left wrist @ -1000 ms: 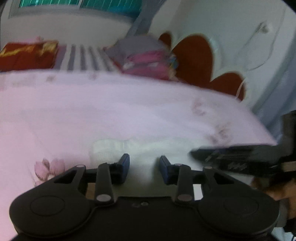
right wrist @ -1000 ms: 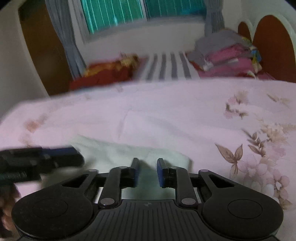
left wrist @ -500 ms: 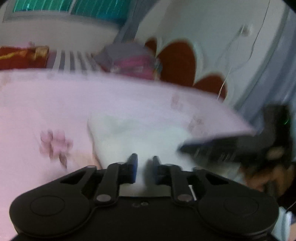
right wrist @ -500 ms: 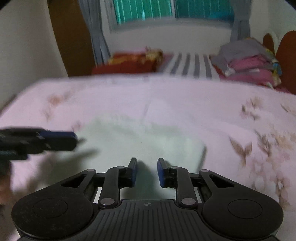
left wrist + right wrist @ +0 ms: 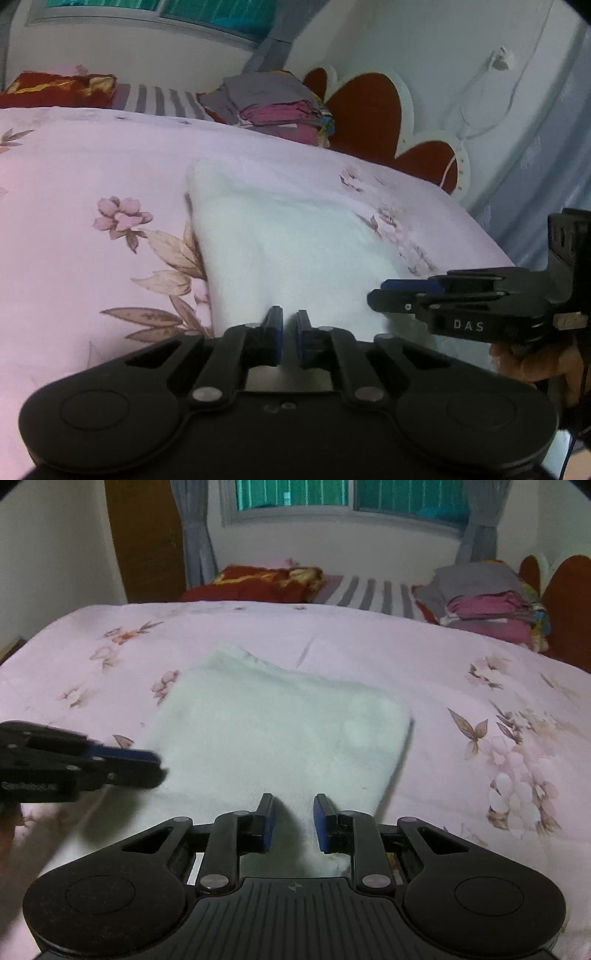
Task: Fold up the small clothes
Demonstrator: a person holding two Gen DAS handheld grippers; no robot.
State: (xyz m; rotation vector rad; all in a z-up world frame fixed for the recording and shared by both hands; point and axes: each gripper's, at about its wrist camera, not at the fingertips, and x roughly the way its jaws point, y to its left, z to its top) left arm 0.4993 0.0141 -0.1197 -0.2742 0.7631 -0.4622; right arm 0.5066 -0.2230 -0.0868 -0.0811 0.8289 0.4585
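Note:
A pale mint-white small cloth (image 5: 280, 734) lies folded flat on the pink floral bedspread (image 5: 461, 657); it also shows in the left wrist view (image 5: 280, 251). My left gripper (image 5: 289, 330) sits at the cloth's near edge with its jaws almost closed, a thin gap between them; whether cloth is pinched there I cannot tell. It shows from the side in the right wrist view (image 5: 147, 764). My right gripper (image 5: 293, 819) is open over the cloth's near edge and holds nothing. It also shows at the right of the left wrist view (image 5: 384, 293).
A stack of folded clothes (image 5: 491, 602) lies at the far right of the bed by the red headboard (image 5: 373, 114). A red patterned pillow (image 5: 258, 579) and a striped sheet (image 5: 373, 590) lie at the far edge under the window. The bed edge drops off at the right (image 5: 491, 236).
Both grippers drew back toward the cloth's near edge, so more of it shows. The left jaws narrowed from open to nearly closed. The right jaws widened.

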